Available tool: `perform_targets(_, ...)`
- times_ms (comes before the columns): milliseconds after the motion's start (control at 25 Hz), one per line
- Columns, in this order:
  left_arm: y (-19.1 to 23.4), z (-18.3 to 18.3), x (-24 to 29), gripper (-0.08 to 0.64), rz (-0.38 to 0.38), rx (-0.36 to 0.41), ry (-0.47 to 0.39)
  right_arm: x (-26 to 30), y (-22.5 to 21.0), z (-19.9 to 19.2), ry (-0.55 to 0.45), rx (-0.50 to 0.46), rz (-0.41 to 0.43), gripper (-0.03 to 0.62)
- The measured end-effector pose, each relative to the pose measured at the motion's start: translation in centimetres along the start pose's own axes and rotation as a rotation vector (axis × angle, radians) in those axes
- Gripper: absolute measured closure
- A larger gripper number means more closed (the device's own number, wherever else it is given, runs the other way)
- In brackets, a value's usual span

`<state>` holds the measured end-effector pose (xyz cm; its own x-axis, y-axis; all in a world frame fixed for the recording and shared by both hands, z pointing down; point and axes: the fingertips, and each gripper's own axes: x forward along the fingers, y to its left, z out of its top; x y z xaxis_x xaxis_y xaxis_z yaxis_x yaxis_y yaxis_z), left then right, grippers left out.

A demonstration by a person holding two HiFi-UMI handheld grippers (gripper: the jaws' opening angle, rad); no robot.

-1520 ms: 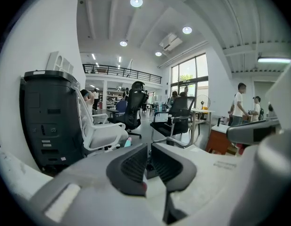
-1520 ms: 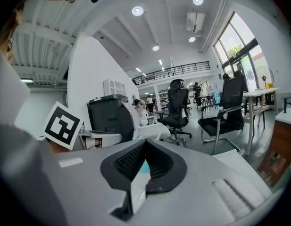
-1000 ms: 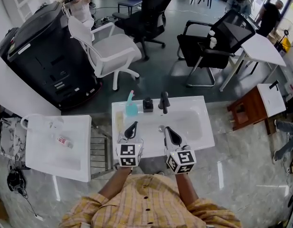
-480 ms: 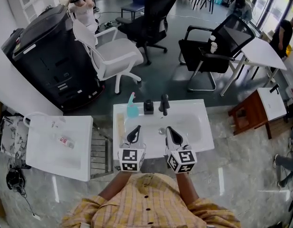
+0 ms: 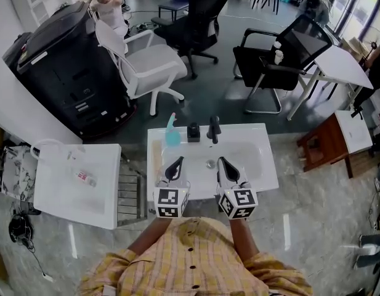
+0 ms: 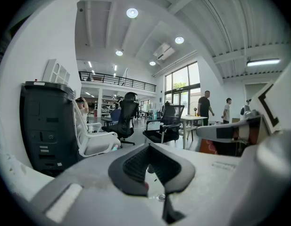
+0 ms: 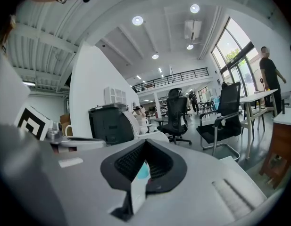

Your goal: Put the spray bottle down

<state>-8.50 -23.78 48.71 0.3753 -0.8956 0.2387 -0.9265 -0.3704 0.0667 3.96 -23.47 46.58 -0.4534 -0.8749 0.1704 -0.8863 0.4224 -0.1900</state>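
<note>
Right gripper view: spray bottle (image 7: 143,172) mostly hidden behind right tool (image 7: 145,143), jaws together; left tool (image 6: 149,146) likewise.

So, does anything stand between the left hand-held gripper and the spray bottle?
Nothing visible does. The spray bottle stands at the back left of the sink counter, beyond the left hand-held gripper, with only bare counter between them. The faucet stands aside, to the right.
</note>
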Motion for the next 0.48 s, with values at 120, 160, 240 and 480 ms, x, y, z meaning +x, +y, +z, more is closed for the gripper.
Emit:
perform_targets(120,-0.04,0.01,0.00,0.560,-0.001,0.001,-0.004,0.02,-0.01,0.00,-0.003,0.000,-0.001,0.592)
perform_targets(160,-0.09,0.05,-0.02,0.561,-0.001,0.002,-0.005,0.00,-0.04,-0.02,-0.002,0.000,-0.002,0.592)
perform_targets(240,-0.15,0.13,-0.01,0.560,-0.001,0.001,-0.007,-0.05,-0.16,-0.07,0.000,-0.001,-0.002,0.592)
perform_targets(480,0.02,-0.07,0.22,0.560,0.000,-0.002,-0.009,0.24,-0.33,-0.13,-0.003,-0.008,-0.004,0.592)
